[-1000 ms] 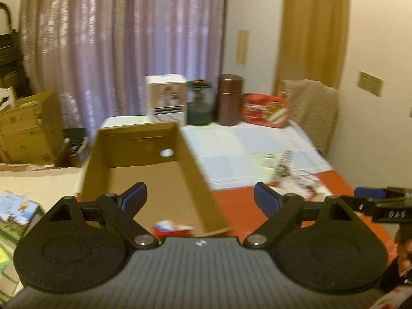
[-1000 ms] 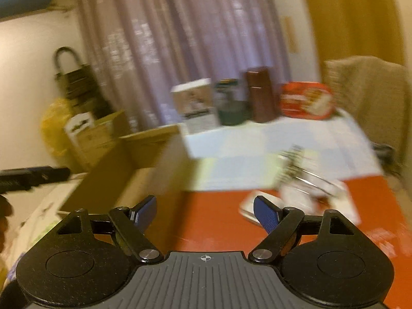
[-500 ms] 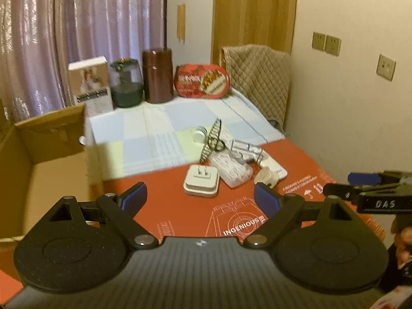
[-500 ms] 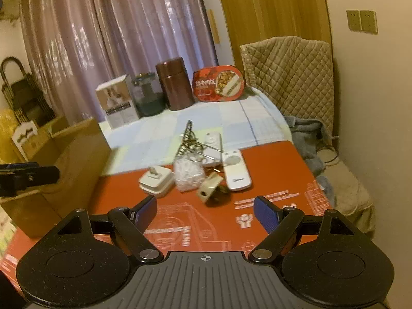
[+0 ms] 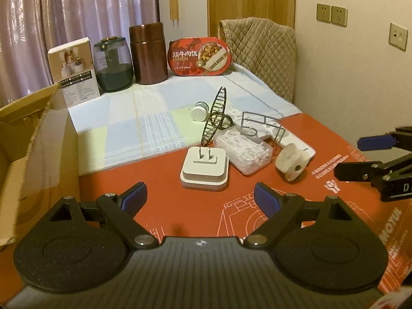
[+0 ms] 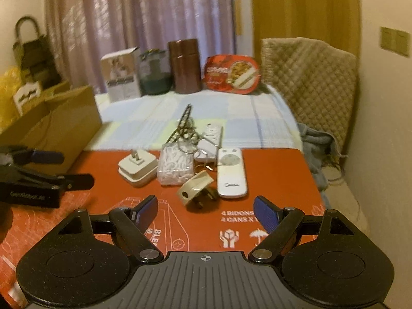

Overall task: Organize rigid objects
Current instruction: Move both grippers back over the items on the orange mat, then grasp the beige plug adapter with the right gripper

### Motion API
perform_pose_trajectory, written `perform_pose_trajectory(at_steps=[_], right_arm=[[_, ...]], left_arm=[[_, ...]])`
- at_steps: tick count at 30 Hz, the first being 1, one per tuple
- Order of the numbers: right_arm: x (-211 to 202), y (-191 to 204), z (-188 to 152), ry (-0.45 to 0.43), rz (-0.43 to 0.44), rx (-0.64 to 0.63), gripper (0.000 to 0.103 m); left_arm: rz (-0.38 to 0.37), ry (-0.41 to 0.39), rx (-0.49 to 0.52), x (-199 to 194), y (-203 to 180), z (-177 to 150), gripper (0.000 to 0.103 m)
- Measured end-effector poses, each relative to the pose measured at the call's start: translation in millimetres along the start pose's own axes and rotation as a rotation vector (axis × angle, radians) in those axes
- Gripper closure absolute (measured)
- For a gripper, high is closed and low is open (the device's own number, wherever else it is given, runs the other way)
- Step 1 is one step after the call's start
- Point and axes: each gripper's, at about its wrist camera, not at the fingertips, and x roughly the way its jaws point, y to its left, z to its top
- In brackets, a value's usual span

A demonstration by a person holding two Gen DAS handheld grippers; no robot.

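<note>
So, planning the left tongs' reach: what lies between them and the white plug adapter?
Only bare red mat, per the left wrist view; left tongs, adapter.

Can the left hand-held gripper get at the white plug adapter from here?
Probably yes. The left hand-held gripper is open and empty, facing the white plug adapter across bare red mat. The clear plastic box sits close on its right.
</note>
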Motion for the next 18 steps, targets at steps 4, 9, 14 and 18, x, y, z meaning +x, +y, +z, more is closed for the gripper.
perform_pose_trajectory(at_steps=[4,9,14,18], right_arm=[[27,4,4,0.014,0.027,-0.096,0.024],[58,5,6,0.045,0.020,-0.149,0.024],[81,13,4,0.066,0.013,-0.239,0.027],[97,15,4,0.086,0.001,-0.262,0.037]], left_arm=[[-0.005,0.012,-0.006,15,3,-2,0.016],[0.004,0.028,-0.021,30,7,-4,0.016],[-0.001,0.040,-0.026,42,9,-4,0.016],[-0.007,0.046,-0.036,48,11,-4,0.016]])
